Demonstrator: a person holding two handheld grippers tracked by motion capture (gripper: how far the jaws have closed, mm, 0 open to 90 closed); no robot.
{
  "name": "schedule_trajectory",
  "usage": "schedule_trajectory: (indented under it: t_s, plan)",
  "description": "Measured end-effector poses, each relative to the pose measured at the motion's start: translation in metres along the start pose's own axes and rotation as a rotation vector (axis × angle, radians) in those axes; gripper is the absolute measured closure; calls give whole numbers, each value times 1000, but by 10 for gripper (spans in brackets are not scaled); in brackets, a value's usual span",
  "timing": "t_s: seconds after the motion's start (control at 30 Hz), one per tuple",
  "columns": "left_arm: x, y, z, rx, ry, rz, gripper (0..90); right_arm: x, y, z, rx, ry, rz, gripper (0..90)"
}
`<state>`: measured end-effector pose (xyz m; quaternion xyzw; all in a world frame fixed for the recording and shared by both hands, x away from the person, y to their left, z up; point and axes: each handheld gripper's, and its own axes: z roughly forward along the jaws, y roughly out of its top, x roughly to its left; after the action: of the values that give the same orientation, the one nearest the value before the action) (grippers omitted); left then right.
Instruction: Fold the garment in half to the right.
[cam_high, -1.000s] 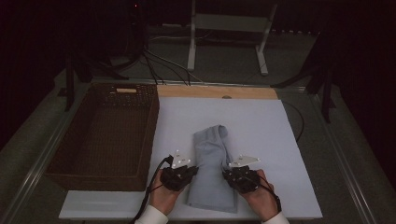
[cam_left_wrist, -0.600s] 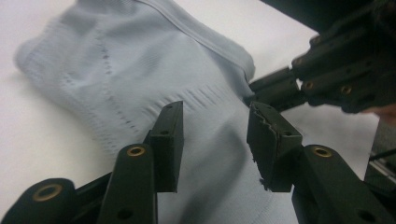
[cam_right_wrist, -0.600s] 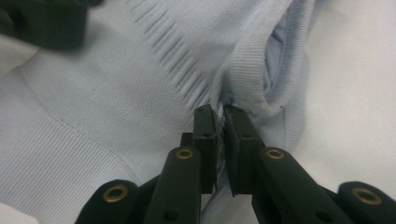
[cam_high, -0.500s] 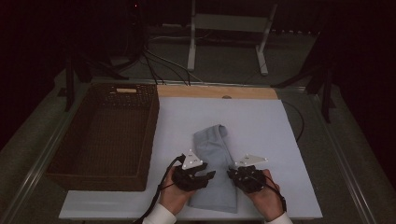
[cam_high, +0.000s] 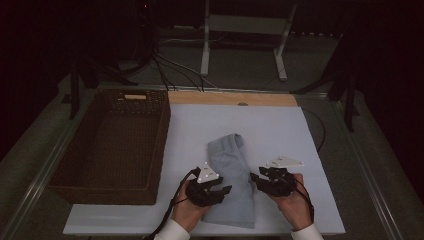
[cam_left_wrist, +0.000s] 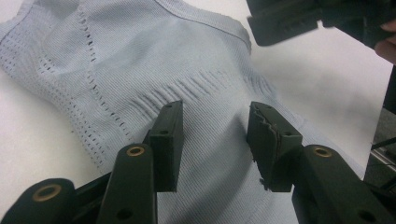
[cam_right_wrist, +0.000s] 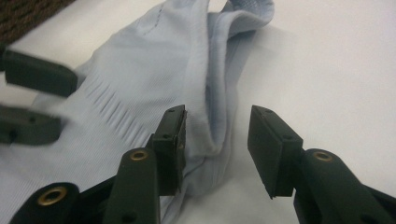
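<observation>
While a pale blue garment (cam_high: 231, 180) is lying folded lengthwise on the white table (cam_high: 280, 130), a person is holding a gripper at each of its long edges near the front of the table. The left gripper (cam_high: 220, 190) is hovering over the garment's left edge, its jaws parted after just opening, with cloth below them but nothing pinched between them. Seen in the left gripper view, the left gripper (cam_left_wrist: 215, 140) is looking down on ribbed fabric (cam_left_wrist: 140, 70) crossed by rows of small openwork holes, and the pads are standing clear of it. The right gripper (cam_high: 260, 179) is sitting just off the garment's right edge, its jaws likewise just opened and now apart. In the right gripper view, the right gripper (cam_right_wrist: 215, 140) is straddling a raised fold at the garment's (cam_right_wrist: 140, 84) edge; the fold is rising between the jaws close to the left pad, though whether it is touching that pad cannot be told, and the other pad is hanging over bare table (cam_right_wrist: 327, 70). A brown wicker basket (cam_high: 80, 170) is standing to the left of the garment, apart from it, on the table's left side. Both of the person's hands are entering from the bottom of the high view, white cuffs showing.
</observation>
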<state>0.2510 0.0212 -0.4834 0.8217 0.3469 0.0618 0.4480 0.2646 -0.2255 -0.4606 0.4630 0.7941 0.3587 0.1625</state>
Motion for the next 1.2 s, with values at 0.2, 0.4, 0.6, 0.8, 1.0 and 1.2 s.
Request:
schedule_trajectory:
  t_s: [0.2, 0.4, 0.6, 0.8, 1.0, 1.2]
  plan:
    - [0, -1, 1, 5, -1, -2, 572, -3, 7, 11, 5, 32, 16, 600]
    - [0, -2, 1, 7, -4, -5, 572, 2, 8, 20, 58, 74, -11, 810]
    - [-1, -3, 1, 7, -8, -7, 572, 5, 7, 15, 74, 59, -33, 880]
    - [-4, -3, 1, 14, -21, -1, 568, 2, 1, 9, 86, 40, -38, 883]
    - [-1, 0, -7, -7, -29, -1, 551, -2, -3, 11, 102, 33, -29, 883]
    - [14, 1, -14, -42, 54, -35, 440, 0, -4, 10, 108, 23, -42, 883]
